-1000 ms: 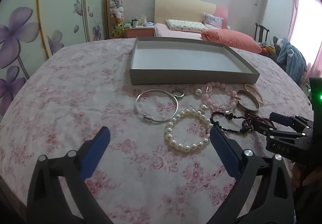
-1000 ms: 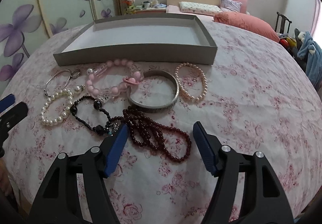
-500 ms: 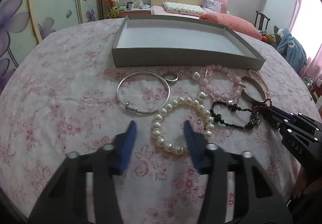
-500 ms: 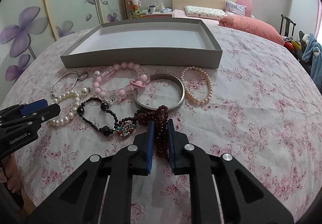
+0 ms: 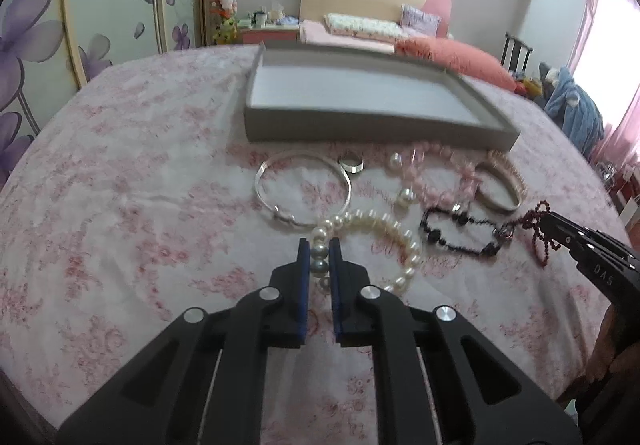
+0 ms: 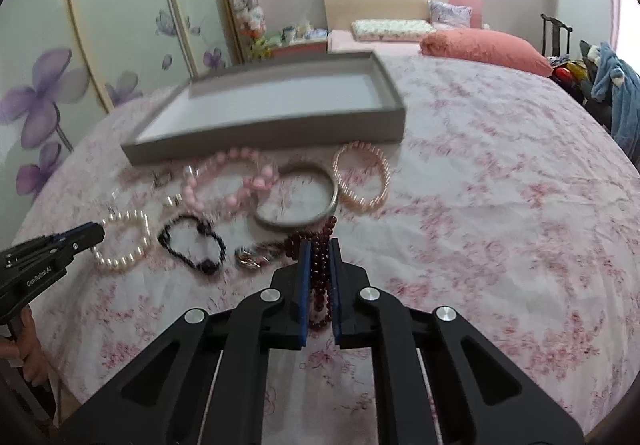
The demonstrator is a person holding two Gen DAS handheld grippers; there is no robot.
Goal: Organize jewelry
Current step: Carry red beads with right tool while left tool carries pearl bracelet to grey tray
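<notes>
From the left wrist view, the left gripper (image 5: 319,245) is clenched on the near-left stretch of the white pearl bracelet (image 5: 374,243), with a few pearls pinched between its blue pads. The rest of the loop lies on the floral tablecloth (image 5: 120,213). Just beyond it sits a thin silver bangle (image 5: 303,193), with a small ring (image 5: 351,164) farther off near the grey tray (image 5: 372,125). To the right lie a black bead bracelet (image 5: 460,231) and pink beads (image 5: 436,177). At the far right edge, the right gripper (image 5: 560,231) grips dark red beads (image 5: 538,233). From the right wrist view, the right gripper (image 6: 319,247) is clamped on the dark red beads (image 6: 319,265), near a wide silver bangle (image 6: 296,197) and a peach pearl bracelet (image 6: 362,181). The grey tray (image 6: 264,133) stands beyond, and the left gripper (image 6: 86,235) touches the white pearl bracelet (image 6: 124,241) at the left.
</notes>
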